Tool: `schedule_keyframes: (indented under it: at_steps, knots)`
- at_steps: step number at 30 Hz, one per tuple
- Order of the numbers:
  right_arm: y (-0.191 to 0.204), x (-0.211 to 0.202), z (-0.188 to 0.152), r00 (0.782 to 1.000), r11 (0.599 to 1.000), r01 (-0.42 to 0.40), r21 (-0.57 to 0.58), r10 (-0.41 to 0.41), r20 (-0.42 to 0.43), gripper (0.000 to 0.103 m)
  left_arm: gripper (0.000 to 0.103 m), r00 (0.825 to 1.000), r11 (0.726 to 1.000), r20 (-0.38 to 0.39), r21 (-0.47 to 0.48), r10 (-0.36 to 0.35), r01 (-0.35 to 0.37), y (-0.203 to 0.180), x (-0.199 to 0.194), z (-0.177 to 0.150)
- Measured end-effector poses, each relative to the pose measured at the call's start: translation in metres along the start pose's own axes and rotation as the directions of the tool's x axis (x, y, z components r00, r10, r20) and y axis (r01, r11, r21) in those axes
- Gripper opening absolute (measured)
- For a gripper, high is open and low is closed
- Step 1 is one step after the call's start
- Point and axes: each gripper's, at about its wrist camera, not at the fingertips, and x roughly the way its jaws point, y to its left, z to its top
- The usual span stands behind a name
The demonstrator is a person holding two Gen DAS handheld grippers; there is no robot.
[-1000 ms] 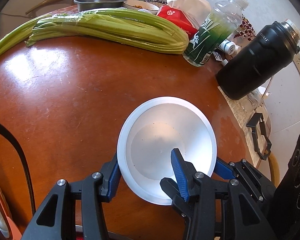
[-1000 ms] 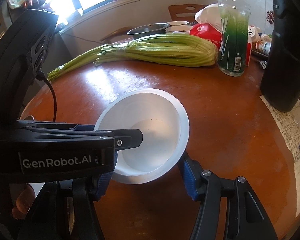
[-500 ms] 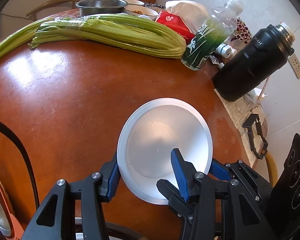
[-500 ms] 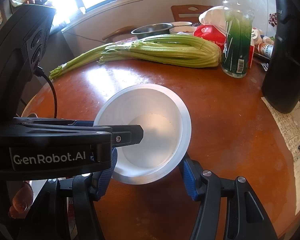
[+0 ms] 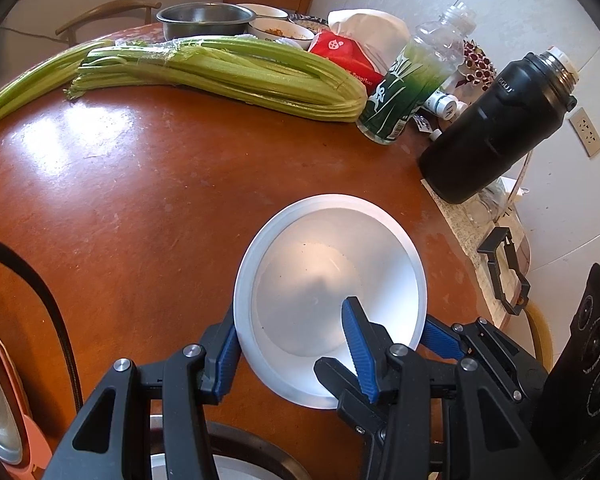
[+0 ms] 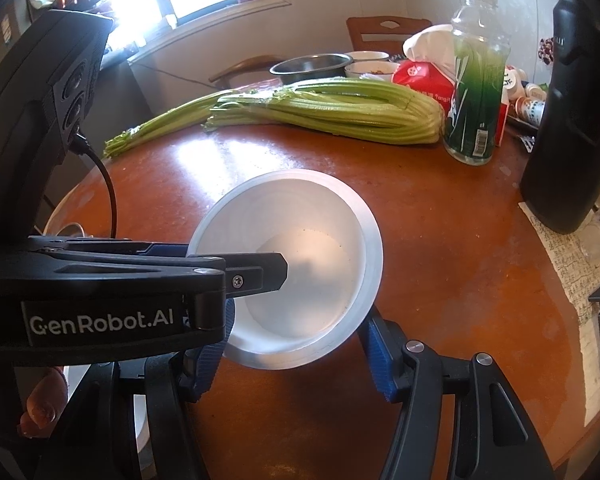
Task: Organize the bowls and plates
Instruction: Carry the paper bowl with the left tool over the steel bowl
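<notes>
A white bowl (image 5: 332, 292) is held above the round brown table (image 5: 140, 200); it also shows in the right wrist view (image 6: 300, 264). My left gripper (image 5: 292, 344) grips its near-left rim, one blue finger (image 5: 358, 344) inside the bowl and one outside. My right gripper (image 6: 296, 356) spans the bowl from the right, its blue fingers (image 6: 376, 356) against the outer wall. Both grippers hold the bowl, which tilts slightly. More dishes (image 5: 204, 460) lie under the left gripper at the table's near edge.
A celery bunch (image 5: 220, 72) lies across the far side. A green bottle (image 5: 408, 88), a black thermos (image 5: 496, 132), a red packet (image 5: 348, 56), a steel bowl (image 5: 204, 18) and small food bowls stand at the back. Paper (image 6: 572, 264) lies at the right edge.
The bowl has risen and shifted slightly with both grippers still on it; the table objects appear a bit lower in the views.
</notes>
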Motion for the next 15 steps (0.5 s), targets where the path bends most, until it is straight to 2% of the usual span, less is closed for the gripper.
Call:
schedule_keyframes:
  at_steps: [15]
  knots:
    - [0.027,-0.027,-0.001,0.999,0.999,-0.011,-0.042,0.013,0.038,0.064,0.048,0.998,1.0,0.058,-0.004,0.006,-0.006,0.004,-0.035,-0.012]
